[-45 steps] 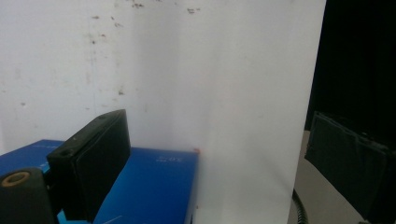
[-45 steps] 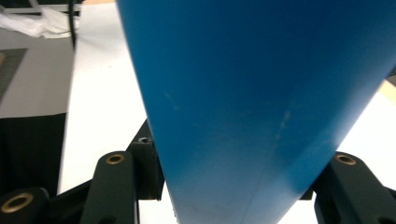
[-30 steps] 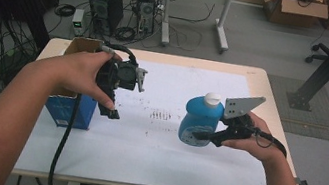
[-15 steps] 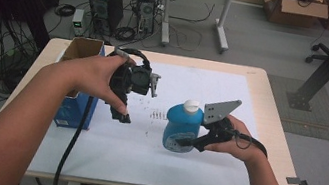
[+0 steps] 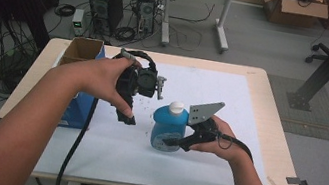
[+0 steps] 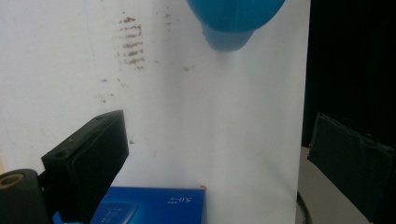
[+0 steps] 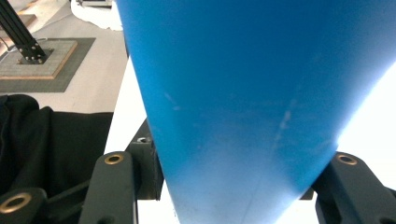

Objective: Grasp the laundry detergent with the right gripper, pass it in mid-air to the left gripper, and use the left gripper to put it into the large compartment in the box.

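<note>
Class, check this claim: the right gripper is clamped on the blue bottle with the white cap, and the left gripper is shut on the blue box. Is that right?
Not quite. The right gripper does clamp the blue bottle, but the left gripper is open and holds nothing; the left gripper view shows its jaws wide apart above the blue box.

Even, soft overhead light falls on the worktop [image 5: 263, 154]; its white sheet [image 5: 203, 89] reads bright, with faint shadows under the arms. The far-left floor is dim. In the right gripper view the blue bottle [image 7: 252, 93] is close, soft-focused and blown out to white at its right edge. The left gripper view is slightly blurred, with dark fingers [image 6: 88, 154].
</note>
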{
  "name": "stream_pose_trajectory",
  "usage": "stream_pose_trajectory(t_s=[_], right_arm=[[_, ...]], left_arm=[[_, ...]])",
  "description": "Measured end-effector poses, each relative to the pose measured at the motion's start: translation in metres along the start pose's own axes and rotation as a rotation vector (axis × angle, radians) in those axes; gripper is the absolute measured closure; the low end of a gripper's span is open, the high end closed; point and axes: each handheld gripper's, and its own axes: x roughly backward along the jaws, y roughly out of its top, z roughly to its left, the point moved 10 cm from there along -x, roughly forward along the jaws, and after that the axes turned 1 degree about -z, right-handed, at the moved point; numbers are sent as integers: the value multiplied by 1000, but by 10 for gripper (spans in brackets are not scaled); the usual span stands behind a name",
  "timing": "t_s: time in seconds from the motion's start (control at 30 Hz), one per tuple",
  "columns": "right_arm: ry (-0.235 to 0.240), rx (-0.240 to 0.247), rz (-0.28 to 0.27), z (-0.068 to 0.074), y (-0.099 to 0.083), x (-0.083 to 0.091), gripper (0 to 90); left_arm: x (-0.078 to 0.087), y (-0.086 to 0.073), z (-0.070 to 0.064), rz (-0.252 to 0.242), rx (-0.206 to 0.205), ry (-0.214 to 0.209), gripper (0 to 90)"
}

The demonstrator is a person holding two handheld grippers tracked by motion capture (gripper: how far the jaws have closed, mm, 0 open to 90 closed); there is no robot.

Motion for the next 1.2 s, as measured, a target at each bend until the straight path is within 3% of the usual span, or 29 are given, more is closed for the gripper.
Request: stream_pose_trajectory(t_s=[0.23, 0.8, 1.2], right_arm=[[-8, 2, -19, 0, 4, -17, 441], [27, 42, -20, 5, 23, -49, 439], [45, 47, -23, 9, 29, -58, 439]], left_arm=[[-1, 7, -3, 5, -3, -7, 47], [-7, 10, -9, 32, -2, -22, 45], [-13, 10, -15, 44, -20, -33, 46]])
